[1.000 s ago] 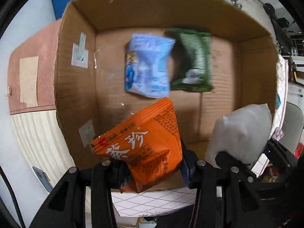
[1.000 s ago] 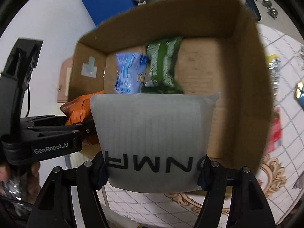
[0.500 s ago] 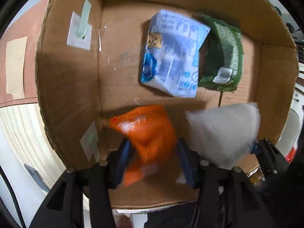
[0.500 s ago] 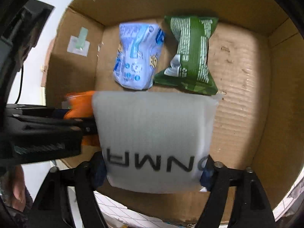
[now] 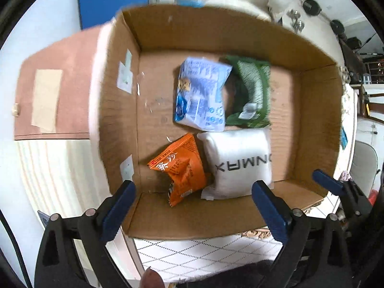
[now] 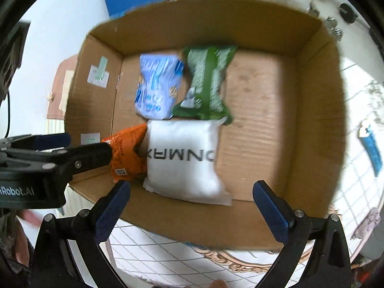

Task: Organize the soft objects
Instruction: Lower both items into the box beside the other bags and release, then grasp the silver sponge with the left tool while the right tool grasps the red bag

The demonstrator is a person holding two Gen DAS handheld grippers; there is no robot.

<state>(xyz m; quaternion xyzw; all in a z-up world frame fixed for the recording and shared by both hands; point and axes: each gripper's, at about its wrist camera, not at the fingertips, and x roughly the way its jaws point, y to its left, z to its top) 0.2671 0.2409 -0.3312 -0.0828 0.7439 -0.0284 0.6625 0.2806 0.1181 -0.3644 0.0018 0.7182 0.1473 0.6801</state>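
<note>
Soft packs all in cardboard box (image 5: 314, 129), 2x2 grid.
Orange pouch (image 5: 180, 168) touches white pillow pack (image 5: 237, 165), near row; blue (image 5: 201, 96) and green (image 5: 252, 93) behind. Left tool (image 5: 192, 206) and right tool (image 6: 192, 206) wide open, empty, above near wall.

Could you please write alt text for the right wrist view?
A cardboard box holds four soft packs: white pouch, orange pack left of it, blue pack and green pack behind. The right hand-held gripper is open and empty in front; the left hand-held gripper enters from the left.
</note>
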